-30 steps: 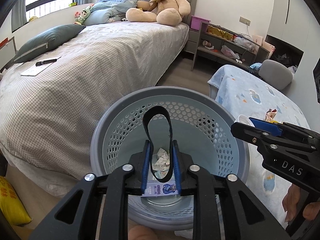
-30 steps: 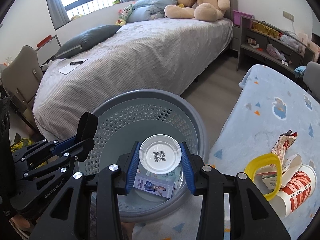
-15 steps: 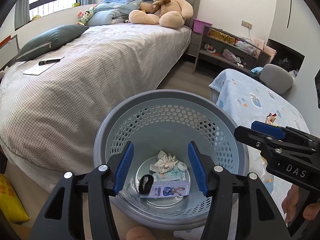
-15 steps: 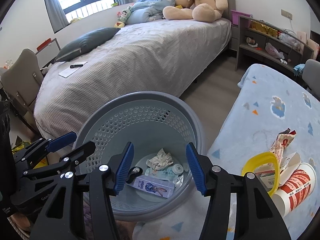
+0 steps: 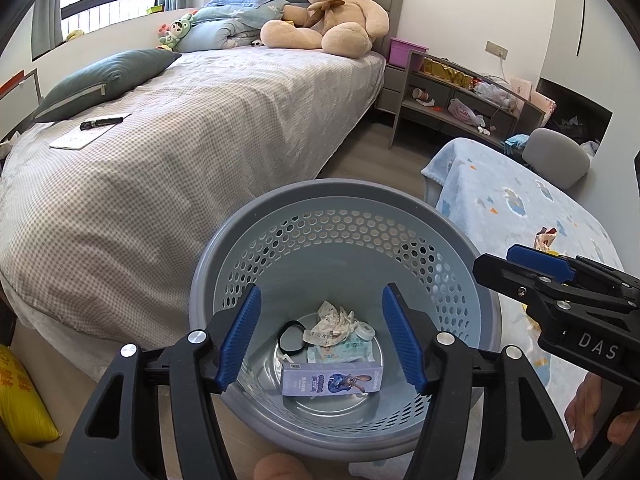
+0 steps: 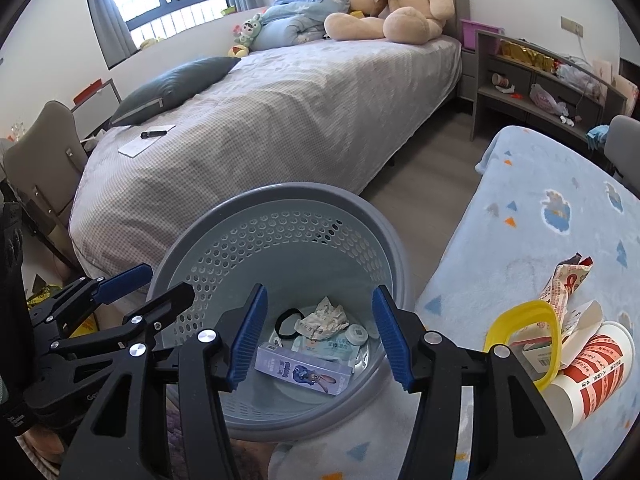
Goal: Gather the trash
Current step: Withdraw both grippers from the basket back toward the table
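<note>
A grey perforated basket (image 5: 344, 200) (image 6: 280, 196) stands on the floor between bed and table. Inside lie a small carton (image 5: 331, 378) (image 6: 304, 374), crumpled paper (image 5: 332, 322) (image 6: 322, 318), a black band (image 5: 291, 338) (image 6: 286, 324), a wipes pack (image 5: 344, 354) and a white round lid (image 6: 357, 335). My left gripper (image 5: 322, 338) is open and empty above the basket. My right gripper (image 6: 320, 340) is open and empty above it too. On the table sit a red-and-white paper cup (image 6: 592, 376), a yellow ring (image 6: 524, 344) and a snack wrapper (image 6: 564, 284).
A bed (image 5: 180, 140) with a teddy bear (image 5: 332, 12), a dark pillow (image 5: 108, 76), a notepad and a marker fills the left. The table has a light-blue blanket (image 6: 552, 208). A shelf unit (image 5: 460, 96) stands at the back right. A yellow bag (image 5: 20, 400) lies on the floor.
Both grippers opened: the left let go of the black band, the right let go of the white lid. Both items now lie in the basket. The grippers have risen slightly.
</note>
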Available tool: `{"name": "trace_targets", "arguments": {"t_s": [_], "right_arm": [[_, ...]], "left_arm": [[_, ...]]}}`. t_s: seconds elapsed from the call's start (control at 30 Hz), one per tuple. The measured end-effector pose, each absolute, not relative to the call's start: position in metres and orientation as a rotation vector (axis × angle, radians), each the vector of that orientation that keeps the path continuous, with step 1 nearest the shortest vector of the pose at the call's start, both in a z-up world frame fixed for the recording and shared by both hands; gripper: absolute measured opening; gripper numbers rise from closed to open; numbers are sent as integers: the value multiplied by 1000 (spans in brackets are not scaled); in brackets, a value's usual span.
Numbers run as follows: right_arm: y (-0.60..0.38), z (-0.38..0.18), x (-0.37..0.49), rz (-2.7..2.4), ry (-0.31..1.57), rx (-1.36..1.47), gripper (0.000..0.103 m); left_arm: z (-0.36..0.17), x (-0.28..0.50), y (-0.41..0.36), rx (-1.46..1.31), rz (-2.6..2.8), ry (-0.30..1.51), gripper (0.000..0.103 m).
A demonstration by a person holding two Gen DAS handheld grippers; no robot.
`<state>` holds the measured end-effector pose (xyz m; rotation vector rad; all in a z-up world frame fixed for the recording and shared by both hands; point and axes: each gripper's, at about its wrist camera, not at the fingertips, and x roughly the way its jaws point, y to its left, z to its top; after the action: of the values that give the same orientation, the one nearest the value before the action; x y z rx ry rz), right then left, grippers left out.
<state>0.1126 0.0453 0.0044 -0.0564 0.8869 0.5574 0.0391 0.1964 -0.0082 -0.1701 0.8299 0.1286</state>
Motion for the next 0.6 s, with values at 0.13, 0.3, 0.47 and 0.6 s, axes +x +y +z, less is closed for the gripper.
{"name": "trace_targets", "arguments": {"t_s": [0.13, 0.3, 0.47, 0.6], "right_arm": [[45, 5, 111, 555, 884, -54, 56], [44, 6, 110, 554, 883, -53, 57], [42, 6, 106, 549, 881, -51, 59], [35, 7, 103, 536, 881, -41, 59]], "left_arm": [[-8, 39, 196, -169, 133, 827, 66], [-8, 39, 196, -165, 135, 826, 66], [-8, 39, 194, -159, 135, 826, 66], [-7, 38, 189, -150, 127, 822, 66]]}}
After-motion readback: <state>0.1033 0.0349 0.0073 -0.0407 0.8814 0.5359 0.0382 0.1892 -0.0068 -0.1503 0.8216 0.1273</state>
